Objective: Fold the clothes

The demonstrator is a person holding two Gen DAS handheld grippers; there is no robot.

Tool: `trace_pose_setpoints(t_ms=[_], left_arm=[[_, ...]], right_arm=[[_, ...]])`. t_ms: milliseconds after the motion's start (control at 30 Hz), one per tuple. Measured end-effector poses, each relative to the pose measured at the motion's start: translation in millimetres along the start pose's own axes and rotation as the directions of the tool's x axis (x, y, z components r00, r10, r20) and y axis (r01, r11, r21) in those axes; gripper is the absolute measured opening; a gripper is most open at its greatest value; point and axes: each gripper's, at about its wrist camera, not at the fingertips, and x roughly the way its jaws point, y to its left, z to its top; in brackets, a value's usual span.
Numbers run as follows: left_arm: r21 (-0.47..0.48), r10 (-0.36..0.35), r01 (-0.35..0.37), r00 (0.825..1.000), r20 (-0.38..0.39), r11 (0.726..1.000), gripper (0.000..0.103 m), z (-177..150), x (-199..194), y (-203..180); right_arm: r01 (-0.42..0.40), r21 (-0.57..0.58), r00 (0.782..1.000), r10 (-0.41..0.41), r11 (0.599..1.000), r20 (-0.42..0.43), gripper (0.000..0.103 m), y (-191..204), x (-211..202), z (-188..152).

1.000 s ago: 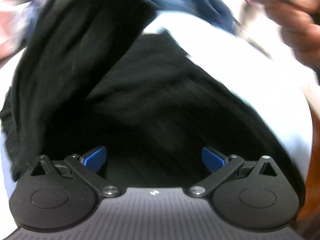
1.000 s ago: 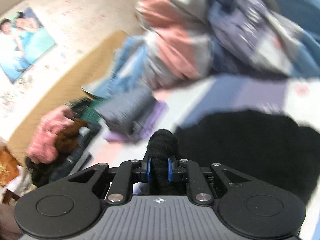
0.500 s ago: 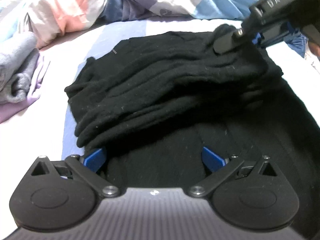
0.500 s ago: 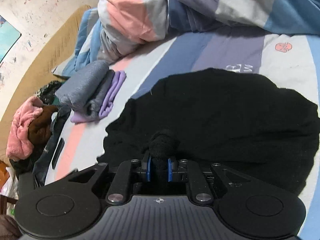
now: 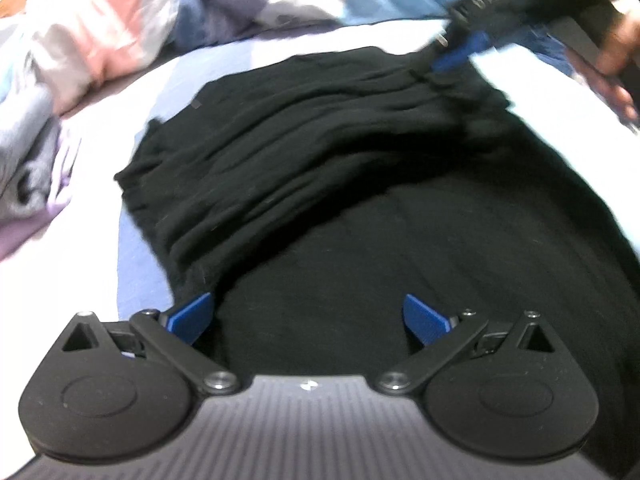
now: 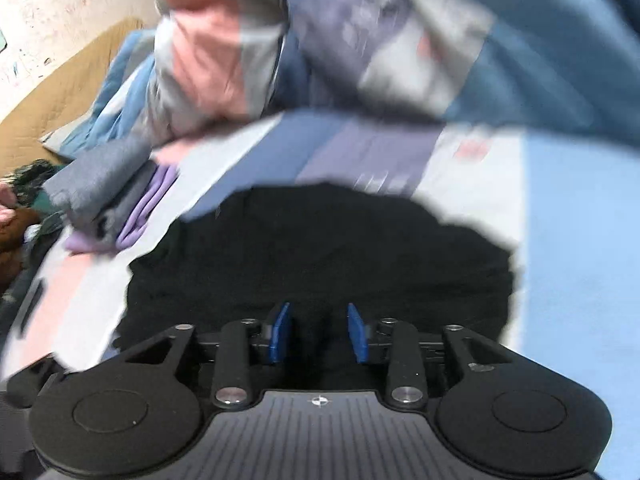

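A black knit garment (image 5: 320, 184) lies on the bed, with one part folded across its far half in a bunched band. It also fills the lower middle of the right wrist view (image 6: 320, 256). My left gripper (image 5: 308, 318) is open wide and empty, low over the garment's near part. My right gripper (image 6: 318, 332) has its jaws apart and empty just above the garment. It shows in the left wrist view (image 5: 460, 56) at the garment's far right corner, blurred, with a hand behind it.
A crumpled patterned duvet (image 6: 360, 48) lies at the far side of the bed. A folded grey and purple stack (image 6: 108, 204) sits left of the garment, also in the left wrist view (image 5: 28, 168). More clothes (image 6: 12, 216) lie at the far left. The bedsheet (image 6: 572, 240) is striped.
My right gripper has opened and let go of the black fabric it held. The folded part now rests on the garment. Both views have shifted slightly and blurred.
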Motion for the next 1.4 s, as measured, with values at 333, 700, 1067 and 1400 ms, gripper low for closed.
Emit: trace_pose_setpoints(t_ms=[333, 700, 1067, 1400], left_arm=[[0.083, -0.086, 0.083, 0.996, 0.025, 0.993, 0.103, 5.6, -25.4, -35.4], [0.061, -0.116, 0.114, 0.993, 0.025, 0.992, 0.103, 5.9, -38.4, -32.2], [-0.039, -0.109, 0.106, 0.988, -0.107, 0.994, 0.103, -25.5, -7.4, -28.6], [-0.087, -0.075, 0.059, 0.979, -0.191, 0.994, 0.103, -82.9, -60.9, -42.8]], right_arm=[[-0.051, -0.298, 0.997, 0.032, 0.953, -0.069, 0.036, 54.9, 58.9, -38.2], [0.058, -0.250, 0.994, -0.033, 0.966, 0.103, 0.047, 40.2, 12.7, -49.2], [0.052, -0.017, 0.996, -0.050, 0.999, 0.077, 0.053, 2.0, -11.7, -69.3], [0.038, 0.147, 0.998, -0.032, 0.988, -0.048, 0.059, -31.0, -117.0, -170.7]])
